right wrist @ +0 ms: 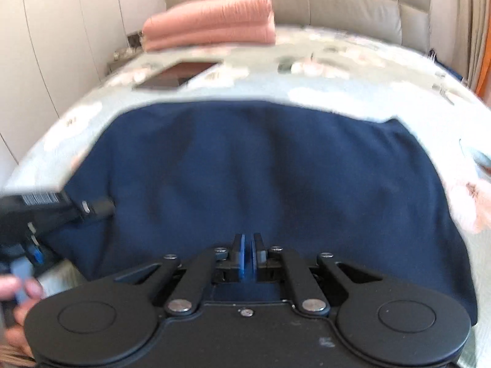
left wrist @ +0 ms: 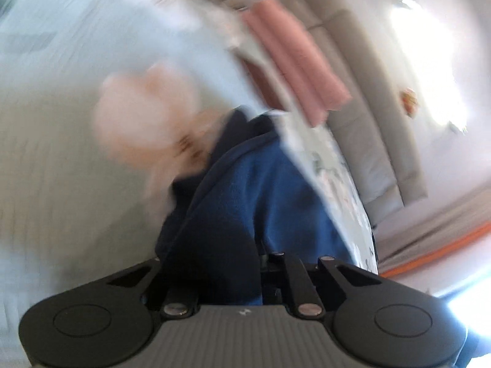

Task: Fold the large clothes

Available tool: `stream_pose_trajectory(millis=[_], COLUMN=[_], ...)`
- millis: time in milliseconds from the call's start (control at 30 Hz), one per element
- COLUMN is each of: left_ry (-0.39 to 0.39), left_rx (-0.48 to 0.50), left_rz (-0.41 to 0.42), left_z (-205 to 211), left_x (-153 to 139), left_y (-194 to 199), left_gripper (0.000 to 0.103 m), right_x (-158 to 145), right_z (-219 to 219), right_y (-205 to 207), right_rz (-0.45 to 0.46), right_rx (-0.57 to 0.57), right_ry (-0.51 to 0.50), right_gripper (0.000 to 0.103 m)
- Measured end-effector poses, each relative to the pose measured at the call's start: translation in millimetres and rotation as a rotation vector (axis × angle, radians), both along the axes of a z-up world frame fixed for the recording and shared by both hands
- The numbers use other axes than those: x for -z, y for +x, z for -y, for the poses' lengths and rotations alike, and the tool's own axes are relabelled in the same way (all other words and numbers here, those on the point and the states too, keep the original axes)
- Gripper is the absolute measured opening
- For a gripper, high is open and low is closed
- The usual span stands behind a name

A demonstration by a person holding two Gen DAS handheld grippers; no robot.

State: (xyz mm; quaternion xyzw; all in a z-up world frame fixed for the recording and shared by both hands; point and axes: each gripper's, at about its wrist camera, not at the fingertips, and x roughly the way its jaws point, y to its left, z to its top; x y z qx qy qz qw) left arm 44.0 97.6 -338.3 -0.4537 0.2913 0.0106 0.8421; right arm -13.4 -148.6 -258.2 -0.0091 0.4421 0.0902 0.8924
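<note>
At nine o'clock in my right wrist view sits my left tongs (right wrist: 98, 207), a dark body with a barcode label, its tip down at the left edge of the navy blue fleece garment (right wrist: 245, 178). My fingers (right wrist: 29, 288) curl round its handle at the lower left corner. From the left tongs' own camera the picture is smeared, but blue cloth bunches up straight out of the mouth, so I read the left tongs as clamped on the garment's edge, though the pads themselves are hidden under the fabric.

Moving to the centre, the garment lies spread across the bed with the pale floral cover (right wrist: 353, 70), broad and mostly flat with soft ripples. My right tongs (right wrist: 248, 256) are at six o'clock, blue pads drawn together with a thin fold of the near hem pinched between them. Holding both near points lets me lift that edge evenly, which I judge is the start of a fold away from me.

At eleven o'clock a dark flat rectangle (right wrist: 176, 75) rests on the cover; I cannot tell what it is. At twelve o'clock a folded pink knitted stack (right wrist: 211, 21) sits by the grey padded headboard (right wrist: 337, 3), well clear, presumably finished work parked out of the way.
</note>
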Motion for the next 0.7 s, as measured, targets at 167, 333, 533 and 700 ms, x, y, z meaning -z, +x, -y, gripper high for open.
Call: stream_pose_trajectory(millis=[167,333,533,700], left_ry=[0.182,0.27,0.222,0.177], left_rx=[0.215,0.489,0.778,0.834], left_rz=[0.2,0.327,0.35,0.297], left_z=[47,127,219,265], left_x=[-65,-99,-96,-77], left_y=[19,40,61,72], left_gripper=[0.01,0.011,0.012,0.012], right_x=[13,18,25,30], right_z=[18,57,116,159], right_y=[-1,1,-3,-11], right_rz=[-0.014,-0.07,-0.138,-0.193], right_rx=[0.037,0.095,0.23,0.249], right_ry=[0.128,0.348,0.636,0.728], right_gripper=[0.005,0.005,0.006,0.001])
